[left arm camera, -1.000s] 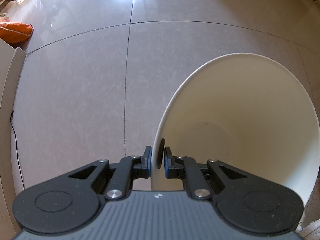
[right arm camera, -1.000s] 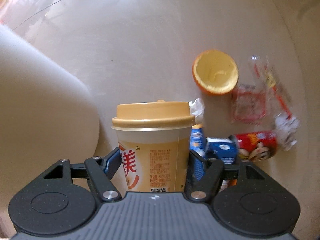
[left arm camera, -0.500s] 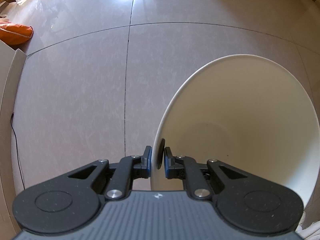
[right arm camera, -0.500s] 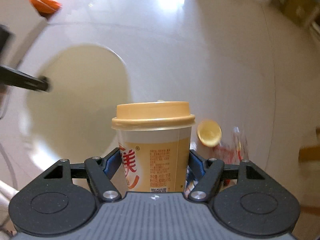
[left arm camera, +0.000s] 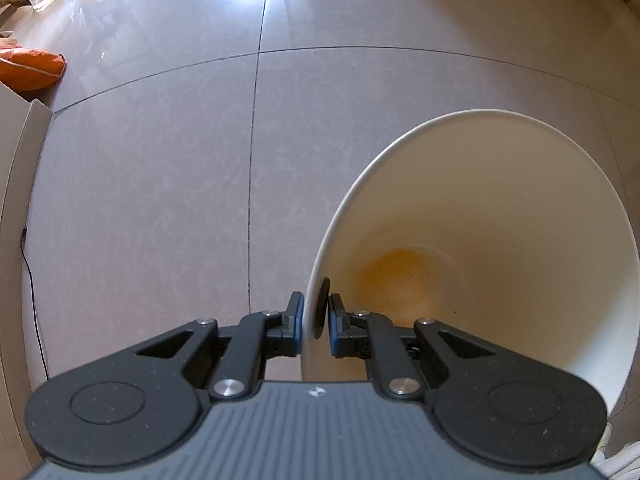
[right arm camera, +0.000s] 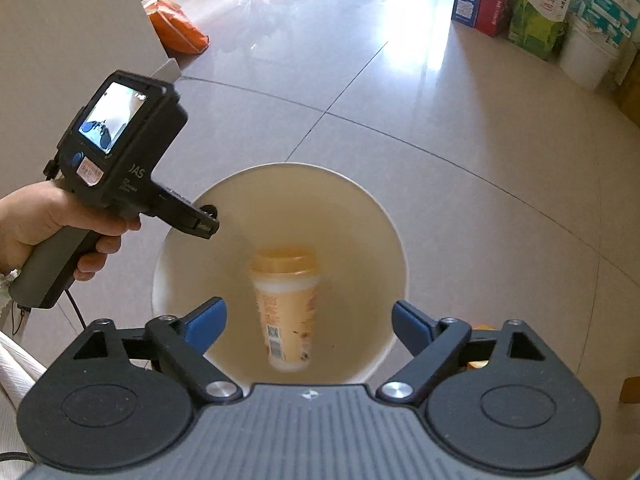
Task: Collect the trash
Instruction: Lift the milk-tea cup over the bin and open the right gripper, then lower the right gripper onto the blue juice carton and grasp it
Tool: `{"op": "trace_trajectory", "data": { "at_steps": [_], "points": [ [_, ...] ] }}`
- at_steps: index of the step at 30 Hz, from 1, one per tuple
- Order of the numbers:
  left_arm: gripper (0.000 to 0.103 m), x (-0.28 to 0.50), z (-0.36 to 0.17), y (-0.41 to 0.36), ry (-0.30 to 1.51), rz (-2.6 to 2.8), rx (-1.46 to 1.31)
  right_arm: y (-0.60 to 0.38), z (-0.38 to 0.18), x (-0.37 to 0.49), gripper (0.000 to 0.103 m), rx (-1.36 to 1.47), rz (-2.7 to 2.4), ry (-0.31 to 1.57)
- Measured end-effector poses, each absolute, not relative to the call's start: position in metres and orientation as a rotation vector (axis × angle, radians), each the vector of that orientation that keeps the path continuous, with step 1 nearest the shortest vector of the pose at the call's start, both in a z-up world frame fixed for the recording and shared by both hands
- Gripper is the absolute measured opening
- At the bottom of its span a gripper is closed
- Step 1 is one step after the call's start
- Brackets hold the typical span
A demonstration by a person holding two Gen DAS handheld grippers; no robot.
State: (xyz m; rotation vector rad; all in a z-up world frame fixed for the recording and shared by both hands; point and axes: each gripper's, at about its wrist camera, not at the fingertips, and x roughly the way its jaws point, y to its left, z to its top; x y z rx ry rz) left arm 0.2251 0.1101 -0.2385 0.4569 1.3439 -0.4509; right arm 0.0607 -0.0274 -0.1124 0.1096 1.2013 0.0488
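A round cream-white bin [right arm camera: 384,216] stands on the tiled floor. My left gripper [left arm camera: 314,314] is shut on the bin's rim [left arm camera: 308,320], its pads pinching the wall from both sides; in the right wrist view a hand holds that gripper [right arm camera: 206,222] at the bin's left edge. My right gripper [right arm camera: 308,322] hovers above the bin with its jaws opening and nothing between the pads. A yellow-lidded paper cup [right arm camera: 286,300] is blurred inside the bin below it. In the left wrist view the cup [left arm camera: 396,272] is an orange blur at the bin's bottom.
Orange bags [right arm camera: 176,26] lie by a pale cabinet wall [right arm camera: 72,40] at the left. Coloured boxes [right arm camera: 536,12] and a white bucket [right arm camera: 588,56] line the far right. A black cable [left arm camera: 30,280] runs along the left edge.
The right gripper rose from beside the floor litter to above the bin, rolled, and let go of the cup. The cup dropped into the bin. The left gripper kept still.
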Motion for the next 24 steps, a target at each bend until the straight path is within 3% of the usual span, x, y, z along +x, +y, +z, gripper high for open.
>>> {"op": "trace_trajectory", "data": {
  "at_steps": [8,14,19,24],
  "points": [
    [0.010,0.227,-0.237,0.108,1.343,-0.452,0.458,-0.061,-0.106,0.028,0.103,0.125,-0.028,1.095],
    [0.010,0.225,-0.238,0.108,1.342,-0.451,0.461,-0.081,-0.134,-0.006,0.103,0.028,-0.119,1.024],
    [0.010,0.225,-0.238,0.107,1.339,-0.451,0.467,-0.093,-0.193,-0.017,0.103,-0.008,-0.208,1.231],
    [0.010,0.225,-0.237,0.108,1.339,-0.454,0.460,-0.110,-0.255,-0.028,0.103,0.196,-0.207,1.349]
  ]
}}
